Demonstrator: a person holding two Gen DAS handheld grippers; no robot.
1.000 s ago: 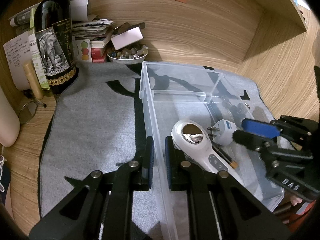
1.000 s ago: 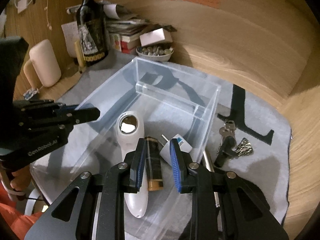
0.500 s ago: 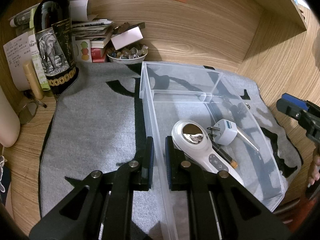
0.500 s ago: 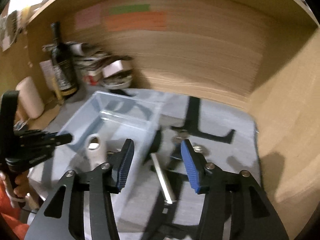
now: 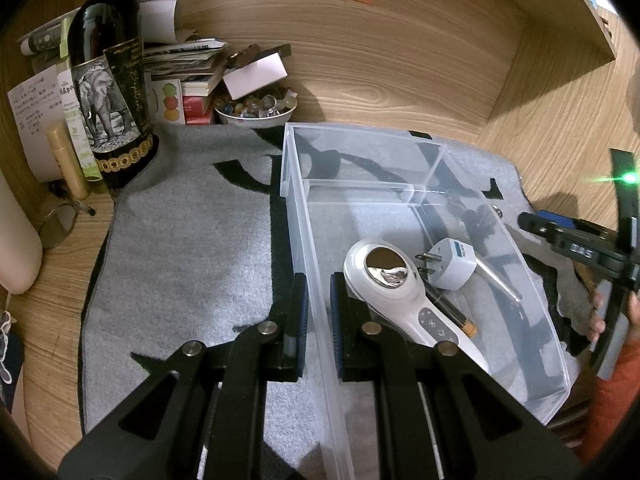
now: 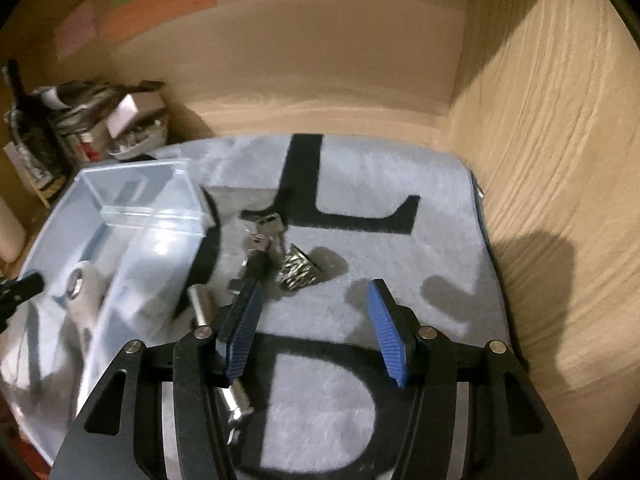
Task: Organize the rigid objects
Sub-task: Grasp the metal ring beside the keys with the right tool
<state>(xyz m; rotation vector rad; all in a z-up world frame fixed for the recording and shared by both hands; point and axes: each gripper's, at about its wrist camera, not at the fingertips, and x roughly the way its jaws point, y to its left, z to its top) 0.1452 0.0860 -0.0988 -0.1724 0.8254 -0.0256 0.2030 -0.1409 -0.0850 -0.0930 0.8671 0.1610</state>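
Observation:
A clear plastic bin (image 5: 296,184) stands on a grey mat; it also shows in the right wrist view (image 6: 120,196). Inside lie a white handheld device (image 5: 392,284), a white plug adapter (image 5: 454,264) and a dark cylinder with an orange end (image 5: 452,312). My left gripper (image 5: 318,316) is shut on the bin's left wall. My right gripper (image 6: 316,320) is open and empty above the mat, right of the bin. Ahead of it lie a bunch of keys (image 6: 264,232), a crumpled silver piece (image 6: 298,268) and a metal rod (image 6: 202,308).
A wine bottle (image 5: 110,80), stacked books and papers (image 5: 188,72), a bowl of small stones (image 5: 256,106) and a beige tube (image 5: 66,164) crowd the back left. Wooden walls close the back and right (image 6: 540,160). The mat (image 5: 192,240) bears black letters.
My right gripper left the bin, swung right over the mat and opened wide. The plug adapter now lies in the bin. My left gripper has not moved.

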